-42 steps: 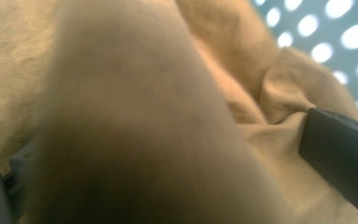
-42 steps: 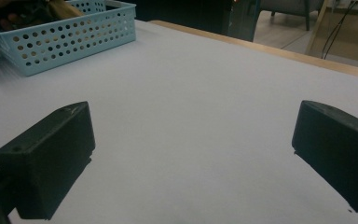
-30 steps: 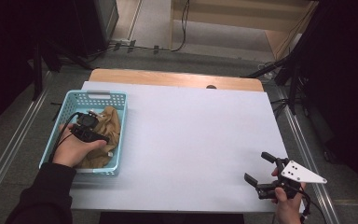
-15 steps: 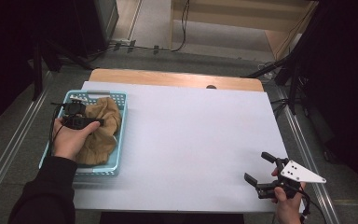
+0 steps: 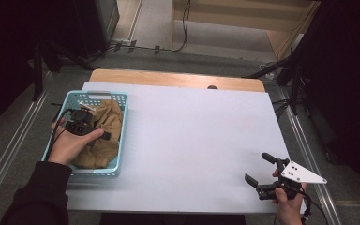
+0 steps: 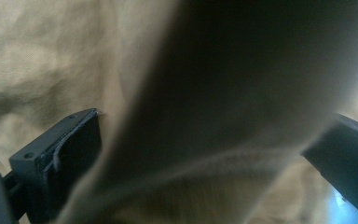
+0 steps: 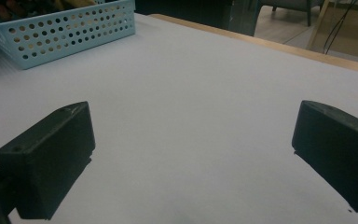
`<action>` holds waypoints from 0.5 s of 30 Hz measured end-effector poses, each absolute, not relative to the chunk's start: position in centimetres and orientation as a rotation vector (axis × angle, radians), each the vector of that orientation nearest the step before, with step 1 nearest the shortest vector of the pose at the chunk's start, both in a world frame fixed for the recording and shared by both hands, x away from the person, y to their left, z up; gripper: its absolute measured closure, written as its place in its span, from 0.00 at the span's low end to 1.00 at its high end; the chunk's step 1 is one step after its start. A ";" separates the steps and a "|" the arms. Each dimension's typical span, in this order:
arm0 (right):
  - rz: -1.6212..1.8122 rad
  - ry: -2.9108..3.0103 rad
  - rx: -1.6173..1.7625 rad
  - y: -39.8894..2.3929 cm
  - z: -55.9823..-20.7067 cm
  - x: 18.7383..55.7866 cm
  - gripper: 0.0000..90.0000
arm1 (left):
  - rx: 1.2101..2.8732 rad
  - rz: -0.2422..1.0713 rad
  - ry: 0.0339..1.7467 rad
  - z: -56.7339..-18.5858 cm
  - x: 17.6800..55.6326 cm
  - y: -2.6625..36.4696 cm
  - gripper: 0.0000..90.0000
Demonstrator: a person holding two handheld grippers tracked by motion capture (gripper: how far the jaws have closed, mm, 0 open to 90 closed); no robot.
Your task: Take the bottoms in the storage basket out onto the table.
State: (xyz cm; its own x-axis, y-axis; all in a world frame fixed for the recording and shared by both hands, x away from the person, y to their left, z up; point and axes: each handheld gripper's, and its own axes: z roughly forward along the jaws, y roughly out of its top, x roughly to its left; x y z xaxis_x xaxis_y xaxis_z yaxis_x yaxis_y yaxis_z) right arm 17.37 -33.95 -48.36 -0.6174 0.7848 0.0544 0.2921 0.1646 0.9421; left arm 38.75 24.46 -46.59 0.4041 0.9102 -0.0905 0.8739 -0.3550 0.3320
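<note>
Tan crumpled cloth garment (image 5: pixel 104 136), soft woven fabric, lying bunched inside a light-blue perforated plastic basket (image 5: pixel 121 123) at the left edge of the white table sheet (image 5: pixel 192 140). The basket's pierced wall also appears far left in the right gripper view (image 7: pixel 74 30).

Left gripper (image 5: pixel 86 125): held over the basket, nose down into the cloth. Its jaws have just been opening and now stand spread wide; in the left gripper view a fold of the tan cloth (image 6: pixel 42 60) rises between them, but the pads do not press on it, so the cloth is released, not grasped.

Right gripper (image 5: pixel 261 173): at the near right corner of the table, well apart from the basket, jaws spread wide with nothing between them, bare sheet beyond (image 7: pixel 191 107).

Step in hand, as judged: the cloth sits in the basket with the left jaws loosed around it.

Next move, as judged: either the left gripper lifts clear, taking care that no fold snags a jaw, or closes anew on a firmer bunch.
</note>
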 end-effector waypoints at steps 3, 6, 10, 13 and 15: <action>1.454 1.997 1.027 -34.0 -48.4 17.4 0.00 | 2.434 0.223 1.528 -47.3 38.7 23.8 0.00; 1.452 2.001 1.028 -34.0 -48.5 17.5 0.00 | 2.512 0.297 1.497 -47.7 38.4 22.9 0.00; 1.450 2.011 1.019 -33.8 -48.6 17.5 0.00 | 2.479 0.304 1.515 -47.8 38.4 23.1 0.00; 1.443 2.018 1.021 -33.7 -48.6 17.5 0.00 | 2.466 0.316 1.531 -47.6 38.5 23.2 0.02; 1.446 2.016 1.022 -33.7 -48.6 17.5 0.00 | 2.438 0.333 1.539 -47.3 38.5 23.5 0.11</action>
State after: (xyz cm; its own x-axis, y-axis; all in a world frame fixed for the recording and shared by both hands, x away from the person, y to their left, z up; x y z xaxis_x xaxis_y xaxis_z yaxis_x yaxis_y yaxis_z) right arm 17.47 -33.66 -48.62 -0.6215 0.7814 0.0565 0.3040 0.1741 0.9366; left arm 38.52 23.48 -47.35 0.4194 0.9055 0.0641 0.8511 -0.4168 0.3191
